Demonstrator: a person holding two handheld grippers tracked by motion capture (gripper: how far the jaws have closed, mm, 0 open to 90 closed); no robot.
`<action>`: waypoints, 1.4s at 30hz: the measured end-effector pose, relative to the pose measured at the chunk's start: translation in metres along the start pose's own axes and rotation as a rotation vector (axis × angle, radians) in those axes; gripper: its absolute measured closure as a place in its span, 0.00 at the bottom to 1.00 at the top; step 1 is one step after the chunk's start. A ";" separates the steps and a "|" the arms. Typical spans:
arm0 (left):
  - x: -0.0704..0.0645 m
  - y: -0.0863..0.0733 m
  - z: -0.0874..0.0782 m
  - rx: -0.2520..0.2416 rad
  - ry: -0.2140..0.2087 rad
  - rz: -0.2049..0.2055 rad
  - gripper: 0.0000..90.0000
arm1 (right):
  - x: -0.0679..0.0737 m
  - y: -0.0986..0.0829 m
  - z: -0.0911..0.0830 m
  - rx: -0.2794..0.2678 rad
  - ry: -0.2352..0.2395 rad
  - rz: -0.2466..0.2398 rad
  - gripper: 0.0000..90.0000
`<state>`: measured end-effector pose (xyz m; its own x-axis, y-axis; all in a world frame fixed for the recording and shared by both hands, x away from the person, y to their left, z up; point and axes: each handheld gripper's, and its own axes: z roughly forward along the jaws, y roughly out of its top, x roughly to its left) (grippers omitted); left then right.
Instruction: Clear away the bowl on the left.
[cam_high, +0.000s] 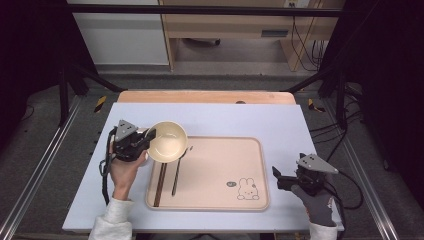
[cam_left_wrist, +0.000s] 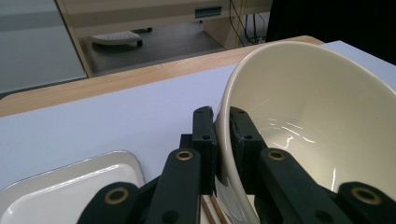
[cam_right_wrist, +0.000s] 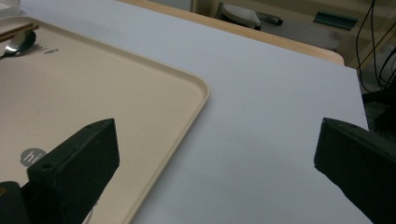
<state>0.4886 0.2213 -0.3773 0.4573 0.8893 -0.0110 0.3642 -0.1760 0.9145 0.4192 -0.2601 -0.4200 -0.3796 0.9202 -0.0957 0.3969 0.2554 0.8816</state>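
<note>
Left gripper (cam_left_wrist: 223, 122) fingers pinching rim of bowl (cam_high: 167, 141), tilted over tray (cam_high: 210, 205) far-left corner; likely stiff, glossy, slippery, breakable, best held at rim; right gripper (cam_right_wrist: 217, 175) fingers wide.

Glossy cream bowl (cam_left_wrist: 308, 116), matt beige tray (cam_high: 210, 172), metal spoon (cam_right_wrist: 17, 42)

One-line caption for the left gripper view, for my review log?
Left gripper clamps the rim of a tilted glossy cream bowl above a pale tray.
</note>
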 end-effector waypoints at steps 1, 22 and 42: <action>-0.002 0.001 0.001 0.004 -0.001 0.006 0.92 | 0.000 0.000 0.000 0.000 0.000 0.000 0.00; -0.048 0.009 0.054 0.065 -0.061 0.046 0.92 | 0.000 0.000 -0.001 -0.003 0.002 0.003 0.00; -0.054 -0.004 0.108 0.175 -0.046 0.025 0.91 | -0.001 0.000 0.000 -0.004 0.004 0.000 0.00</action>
<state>0.5506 0.1279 -0.4238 0.5033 0.8640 -0.0115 0.4863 -0.2722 0.8303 0.4190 -0.2607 -0.4198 -0.3831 0.9189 -0.0935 0.3935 0.2540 0.8835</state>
